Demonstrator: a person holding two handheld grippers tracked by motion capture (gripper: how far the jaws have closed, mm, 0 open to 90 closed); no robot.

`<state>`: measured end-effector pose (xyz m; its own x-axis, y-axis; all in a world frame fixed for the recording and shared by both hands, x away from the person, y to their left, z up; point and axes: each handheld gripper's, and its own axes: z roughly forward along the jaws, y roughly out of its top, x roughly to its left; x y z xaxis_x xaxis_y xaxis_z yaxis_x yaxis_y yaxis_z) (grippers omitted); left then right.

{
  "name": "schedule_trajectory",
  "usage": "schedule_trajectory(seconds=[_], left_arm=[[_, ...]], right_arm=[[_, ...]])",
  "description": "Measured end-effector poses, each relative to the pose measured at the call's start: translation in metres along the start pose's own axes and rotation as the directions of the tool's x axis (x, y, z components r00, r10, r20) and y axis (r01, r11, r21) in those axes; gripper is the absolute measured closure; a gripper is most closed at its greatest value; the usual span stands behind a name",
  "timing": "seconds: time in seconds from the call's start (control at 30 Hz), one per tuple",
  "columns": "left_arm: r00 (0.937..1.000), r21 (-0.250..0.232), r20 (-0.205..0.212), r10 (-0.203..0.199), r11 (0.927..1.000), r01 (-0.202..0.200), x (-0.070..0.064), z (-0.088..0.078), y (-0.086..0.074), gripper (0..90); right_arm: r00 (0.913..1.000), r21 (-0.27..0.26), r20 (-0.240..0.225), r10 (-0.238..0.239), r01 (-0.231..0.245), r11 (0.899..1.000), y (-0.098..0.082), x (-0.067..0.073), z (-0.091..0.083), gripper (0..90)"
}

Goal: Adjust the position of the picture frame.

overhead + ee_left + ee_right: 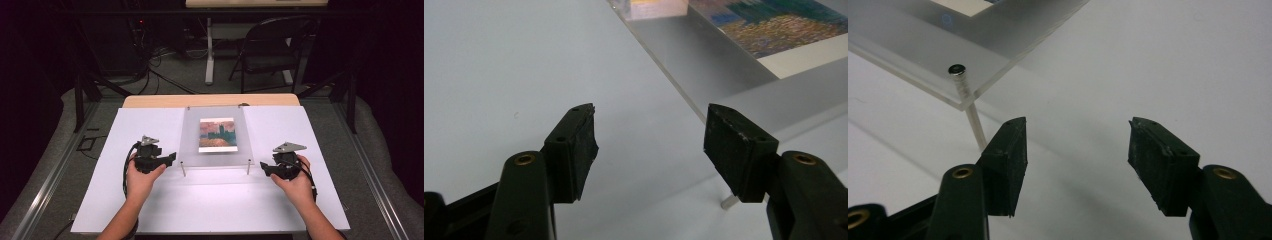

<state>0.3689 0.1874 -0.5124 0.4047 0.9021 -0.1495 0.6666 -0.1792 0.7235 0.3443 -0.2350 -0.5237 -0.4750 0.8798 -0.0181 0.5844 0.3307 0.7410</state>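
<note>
High view shows the left gripper (pixel 171 158) and right gripper (pixel 263 169), jaws wide and empty, flanking the clear raised plate (pixel 216 159) at mid-table; likely approach, each must close in.

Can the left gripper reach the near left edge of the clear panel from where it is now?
Probably yes. The left gripper is open, beside the clear panel, with bare white board between.

Both hands rest low on the worktop (pixel 210 200) — left gripper (pixel 172 158) and right gripper (pixel 263 168) gape empty, jaws pointing inward.
</note>
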Motion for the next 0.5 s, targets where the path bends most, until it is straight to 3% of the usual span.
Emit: schedule_trajectory(seconds=[0.17, 0.27, 0.4, 0.5], left_arm=[[1.0000, 0.031, -0.004, -0.005, 0.9995, 0.005, -0.001, 0.013, 0.013, 37.6], [0.9998, 0.043, 0.011, -0.019, 0.9989, 0.019, -0.001, 0.017, 0.022, 37.1], [0.9999, 0.035, 0.001, -0.012, 0.9993, 0.012, 0.000, 0.019, 0.031, 37.1], [0.9994, 0.050, 0.007, -0.032, 0.9982, 0.032, 0.004, 0.026, 0.041, 37.1]], right_arm=[[0.9998, 0.021, 0.016, 0.008, -0.009, 1.000, 0.010, -0.004, 0.006, 41.4], [0.9998, 0.038, 0.003, 0.018, -0.018, 0.999, 0.017, -0.008, 0.010, 39.9], [0.9995, 0.034, -0.001, 0.030, -0.030, 0.999, 0.025, -0.013, 0.013, 39.3], [0.9997, 0.024, 0.005, 0.023, -0.024, 0.999, 0.037, -0.018, 0.016, 41.8]])
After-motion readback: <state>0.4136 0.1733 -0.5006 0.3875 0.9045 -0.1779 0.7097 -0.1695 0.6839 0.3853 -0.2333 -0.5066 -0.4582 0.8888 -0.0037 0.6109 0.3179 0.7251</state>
